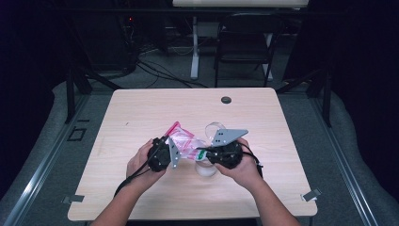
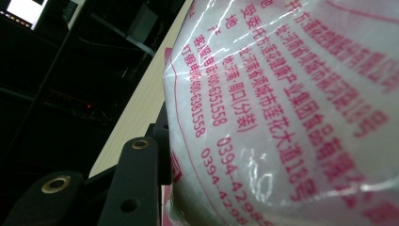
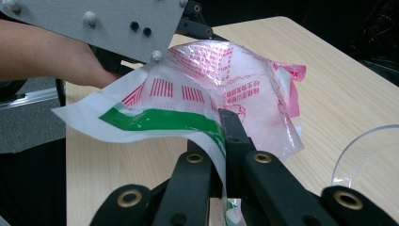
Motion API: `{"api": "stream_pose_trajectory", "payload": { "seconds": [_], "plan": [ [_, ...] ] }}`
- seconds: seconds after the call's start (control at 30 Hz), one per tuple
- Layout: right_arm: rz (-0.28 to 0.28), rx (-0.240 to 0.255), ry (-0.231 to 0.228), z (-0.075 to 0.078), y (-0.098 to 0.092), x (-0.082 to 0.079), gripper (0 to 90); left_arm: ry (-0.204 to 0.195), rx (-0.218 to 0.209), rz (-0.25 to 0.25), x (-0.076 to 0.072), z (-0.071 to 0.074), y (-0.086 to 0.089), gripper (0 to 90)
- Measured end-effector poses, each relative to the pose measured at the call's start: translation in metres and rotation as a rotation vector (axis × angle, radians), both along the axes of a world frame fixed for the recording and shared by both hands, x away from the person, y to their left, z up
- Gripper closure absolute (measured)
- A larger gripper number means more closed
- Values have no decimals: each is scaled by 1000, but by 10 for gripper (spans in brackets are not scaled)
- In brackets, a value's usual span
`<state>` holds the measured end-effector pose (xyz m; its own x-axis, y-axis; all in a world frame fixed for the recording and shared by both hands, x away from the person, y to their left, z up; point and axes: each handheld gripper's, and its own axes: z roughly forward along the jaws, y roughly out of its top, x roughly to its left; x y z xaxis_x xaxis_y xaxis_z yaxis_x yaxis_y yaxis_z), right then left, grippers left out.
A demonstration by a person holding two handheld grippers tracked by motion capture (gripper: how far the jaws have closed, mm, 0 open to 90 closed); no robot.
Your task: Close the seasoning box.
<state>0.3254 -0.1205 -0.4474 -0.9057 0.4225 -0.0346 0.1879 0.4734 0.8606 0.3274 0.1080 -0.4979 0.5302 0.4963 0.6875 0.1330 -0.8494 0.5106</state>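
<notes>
One plastic bag [image 3: 221, 89] of white powder, glass bowl [image 3: 371, 155] beside it

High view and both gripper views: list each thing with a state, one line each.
Plastic bag: off the table, held between both tongs.
Left tongs: closed on the bag's bulky side.
Right tongs: shut on the bag's green-striped edge.
Clear cup: standing on the table.

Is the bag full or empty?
Full. The bag bulges with white stuff behind its clear printed plastic, and the right gripper pinches its green-striped top edge.
</notes>
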Motion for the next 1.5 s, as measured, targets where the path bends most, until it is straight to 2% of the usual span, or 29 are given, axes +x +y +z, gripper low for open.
{"api": "stream_pose_trajectory", "payload": {
  "seconds": [0.07,0.17,0.2,0.4,0.73,1.1,1.5],
  "plan": [
    [-3,2,-1,0,-1,0,900,-10,0,-4,0,0,-1,617],
    [-8,4,-3,-1,-1,-1,900,-29,26,-6,-1,2,-1,617],
    [-8,1,-2,-1,-2,-1,900,-31,47,-5,-1,3,-2,617],
    [-18,-5,-1,-3,-5,-2,900,-64,82,-13,-2,5,-4,617],
    [-26,-11,4,-6,-7,-4,900,-85,111,-28,-3,5,-6,617],
    [-36,-7,9,-7,-10,-4,900,-139,169,-36,-4,11,-9,617],
    [-44,-3,15,-8,-12,-2,900,-185,214,-41,-4,16,-12,618]
  ]
}}
